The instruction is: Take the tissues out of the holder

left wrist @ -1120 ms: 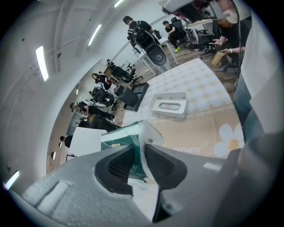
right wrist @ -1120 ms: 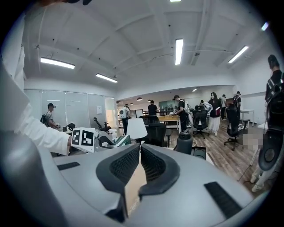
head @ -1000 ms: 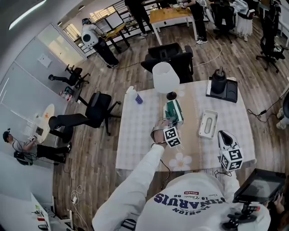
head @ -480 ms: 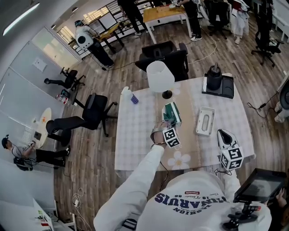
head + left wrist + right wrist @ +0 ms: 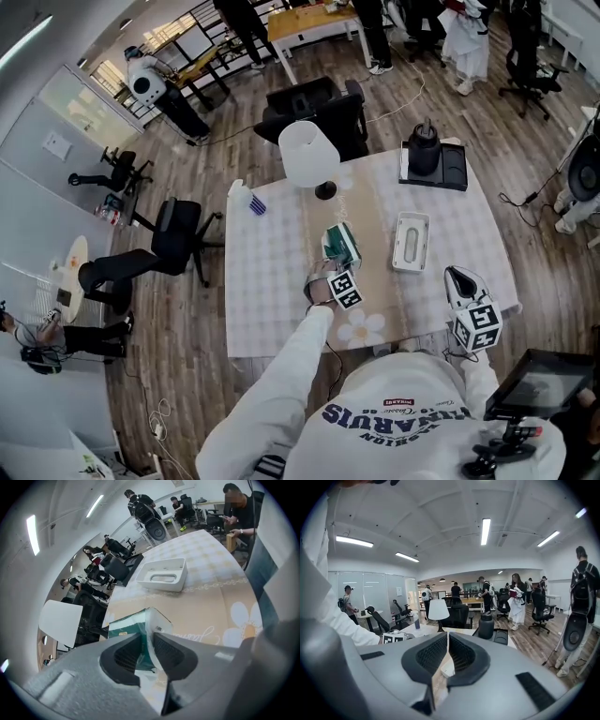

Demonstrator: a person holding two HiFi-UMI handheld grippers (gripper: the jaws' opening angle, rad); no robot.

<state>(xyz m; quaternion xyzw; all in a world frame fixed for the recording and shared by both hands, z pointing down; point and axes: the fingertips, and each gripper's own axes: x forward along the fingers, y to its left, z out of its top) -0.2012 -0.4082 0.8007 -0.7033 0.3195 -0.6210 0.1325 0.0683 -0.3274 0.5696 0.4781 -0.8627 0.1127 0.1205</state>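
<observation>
slippage is looking like the main risk: the left gripper [image 5: 149,640] is pinching only the thin wrapper edge of the green tissue pack [image 5: 125,626], so the film could be tearing or sliding free. the pack is lying clear of the white holder [image 5: 161,584], over the table runner [image 5: 206,613]. the right gripper [image 5: 446,653] is idling, jaws together and empty. counting: one pack, one holder, two grippers.

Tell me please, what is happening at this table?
A person works with two grippers. The left gripper is closed on the wrapper of a green tissue pack over the table. The pack is out of the white holder, which lies apart to its right. The right gripper is shut and empty, near the table's edge.
</observation>
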